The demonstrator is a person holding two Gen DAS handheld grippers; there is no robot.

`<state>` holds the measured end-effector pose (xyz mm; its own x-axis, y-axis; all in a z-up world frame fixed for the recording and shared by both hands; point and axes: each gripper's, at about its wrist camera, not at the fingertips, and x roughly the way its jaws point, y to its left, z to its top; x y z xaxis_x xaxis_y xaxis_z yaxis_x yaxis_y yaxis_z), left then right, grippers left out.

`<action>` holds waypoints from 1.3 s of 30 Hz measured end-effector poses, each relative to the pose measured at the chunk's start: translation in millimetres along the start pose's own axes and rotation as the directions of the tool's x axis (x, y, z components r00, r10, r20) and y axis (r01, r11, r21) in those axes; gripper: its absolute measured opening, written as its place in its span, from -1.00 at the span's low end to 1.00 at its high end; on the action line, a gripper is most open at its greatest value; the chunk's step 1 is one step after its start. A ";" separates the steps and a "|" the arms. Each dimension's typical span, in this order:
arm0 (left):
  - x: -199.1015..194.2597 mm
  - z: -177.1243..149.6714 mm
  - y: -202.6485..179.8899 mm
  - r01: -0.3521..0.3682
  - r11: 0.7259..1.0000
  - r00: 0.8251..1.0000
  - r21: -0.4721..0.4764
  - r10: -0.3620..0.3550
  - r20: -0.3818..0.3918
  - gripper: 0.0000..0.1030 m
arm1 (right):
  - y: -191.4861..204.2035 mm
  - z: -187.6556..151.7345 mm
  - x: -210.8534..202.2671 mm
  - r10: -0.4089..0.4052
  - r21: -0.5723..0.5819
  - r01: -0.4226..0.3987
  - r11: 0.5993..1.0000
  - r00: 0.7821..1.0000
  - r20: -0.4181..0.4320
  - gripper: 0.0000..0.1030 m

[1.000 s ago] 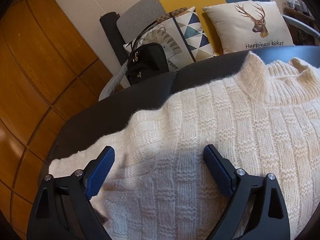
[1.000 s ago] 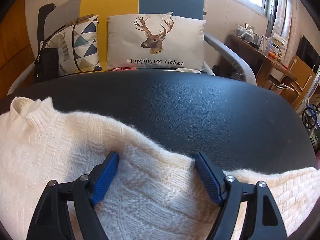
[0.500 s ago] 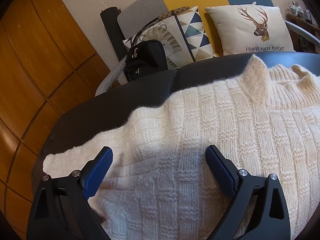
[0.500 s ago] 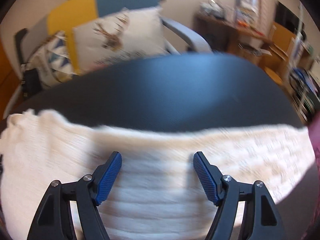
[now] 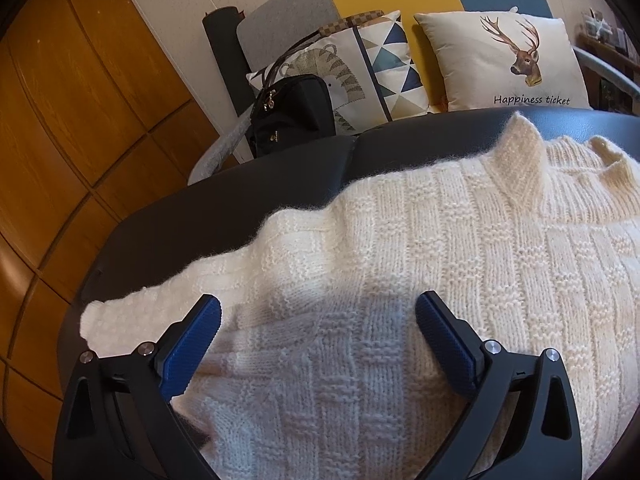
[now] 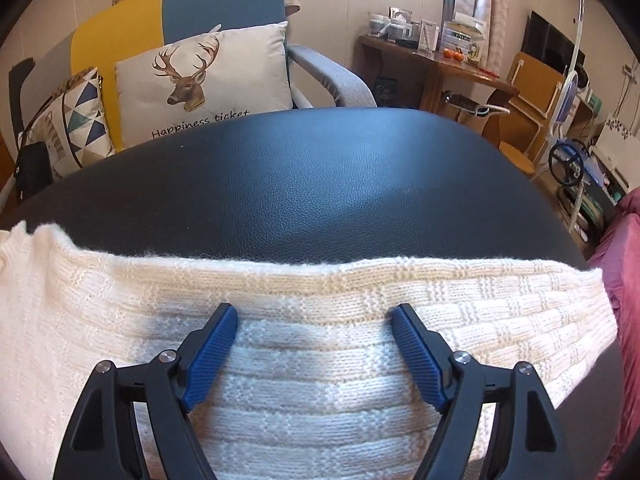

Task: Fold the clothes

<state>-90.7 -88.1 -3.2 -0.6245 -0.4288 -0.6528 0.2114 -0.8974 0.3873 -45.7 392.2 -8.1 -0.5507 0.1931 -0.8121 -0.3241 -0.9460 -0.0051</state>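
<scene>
A cream knitted sweater [image 5: 420,248] lies spread flat on a black leather table [image 5: 240,200]. Its collar [image 5: 524,160] points to the far edge. My left gripper [image 5: 318,320] is open and empty, just above the sweater's left part, near a sleeve end [image 5: 104,320]. In the right wrist view the sweater [image 6: 320,360] stretches across the near half of the table [image 6: 300,184]. My right gripper [image 6: 314,322] is open and empty, over the sweater close to its far edge.
A sofa behind the table holds a deer pillow [image 5: 508,64], a patterned pillow [image 5: 376,68] and a black handbag [image 5: 292,116]. Wood panelling [image 5: 60,120] is at the left. A cluttered wooden desk [image 6: 436,64] and chairs stand to the right.
My right gripper has swung to the right along the sweater; the view now faces the table's right end. My left gripper has drawn back slightly. Both stay open.
</scene>
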 end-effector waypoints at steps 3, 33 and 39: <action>3.0 -0.5 6.0 0.042 0.999 0.999 -0.032 -0.042 -0.015 0.93 | 3.4 -0.9 -18.3 0.039 0.001 -0.039 0.999 0.999 0.010 0.54; -179.1 11.5 -188.4 0.435 0.826 0.850 0.359 -0.509 0.139 0.94 | -196.0 -58.7 -56.1 -0.132 0.488 0.162 0.858 0.987 -0.096 0.55; -205.3 8.0 -237.4 0.420 0.777 0.831 0.469 -0.537 0.147 0.94 | -193.7 -40.7 -39.6 -0.163 0.430 0.183 0.884 0.983 -0.083 0.43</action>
<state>-18.7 213.8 44.1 -0.7428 0.1412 -0.6545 -0.4504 -0.8286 0.3323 70.2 557.2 1.3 -0.4243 0.3227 -0.8461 -0.7184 -0.6887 0.0976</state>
